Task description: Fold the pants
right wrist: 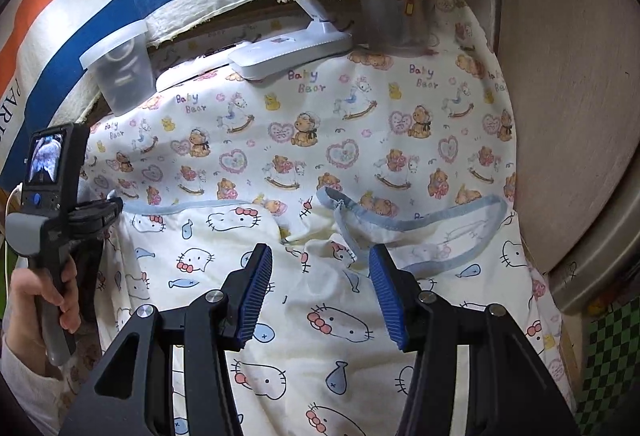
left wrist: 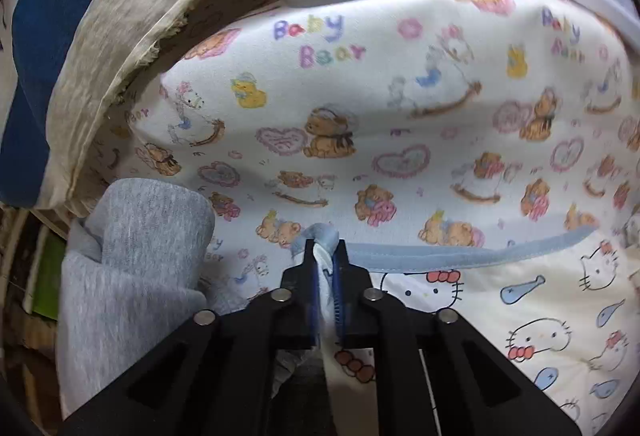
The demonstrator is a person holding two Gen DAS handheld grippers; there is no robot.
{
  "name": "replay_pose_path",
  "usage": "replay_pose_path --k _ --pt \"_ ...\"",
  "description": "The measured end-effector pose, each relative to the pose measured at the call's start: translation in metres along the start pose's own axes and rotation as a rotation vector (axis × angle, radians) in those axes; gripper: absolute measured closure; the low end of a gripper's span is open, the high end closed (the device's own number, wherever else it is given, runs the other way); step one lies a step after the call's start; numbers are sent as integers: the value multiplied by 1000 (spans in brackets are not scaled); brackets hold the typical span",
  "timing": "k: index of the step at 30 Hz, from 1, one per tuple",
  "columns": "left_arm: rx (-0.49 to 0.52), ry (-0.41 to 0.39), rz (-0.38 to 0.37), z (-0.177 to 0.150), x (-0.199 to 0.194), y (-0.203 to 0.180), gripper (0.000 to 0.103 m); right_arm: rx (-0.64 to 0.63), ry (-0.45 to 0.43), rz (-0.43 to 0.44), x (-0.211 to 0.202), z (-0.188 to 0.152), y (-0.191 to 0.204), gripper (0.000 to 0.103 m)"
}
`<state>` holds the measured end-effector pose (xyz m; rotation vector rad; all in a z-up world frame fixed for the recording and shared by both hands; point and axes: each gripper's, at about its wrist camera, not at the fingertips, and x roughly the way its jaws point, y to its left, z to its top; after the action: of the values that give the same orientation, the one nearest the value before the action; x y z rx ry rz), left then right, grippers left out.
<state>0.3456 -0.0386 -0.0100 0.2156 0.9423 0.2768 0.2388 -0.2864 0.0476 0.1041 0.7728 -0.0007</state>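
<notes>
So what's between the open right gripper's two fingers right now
Only the cat-print pants, lying loose under the right gripper; its fingers touch nothing. The right wrist view shows this.

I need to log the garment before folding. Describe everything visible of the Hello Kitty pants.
The pants are cream soft fabric printed with cat faces, red bows and blue fish, edged in pale blue trim. They lie rumpled on the bear-print sheet, one trimmed opening gaping at right. The left gripper is shut on the trim at the left corner; the right gripper hovers open above them.
</notes>
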Motion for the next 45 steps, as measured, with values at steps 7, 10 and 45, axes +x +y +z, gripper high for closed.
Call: replay_pose_path --k 7,10,45 --pt "64 -144 -57 -33 -63 -15 35 -12 -33 4 -13 1 3 50" --pt "59 -221 -108 -34 -96 -9 34 -36 -69 7 -29 0 10 50" --pt "87 119 -129 17 -6 6 81 -492 -41 192 -108 -209 126 54"
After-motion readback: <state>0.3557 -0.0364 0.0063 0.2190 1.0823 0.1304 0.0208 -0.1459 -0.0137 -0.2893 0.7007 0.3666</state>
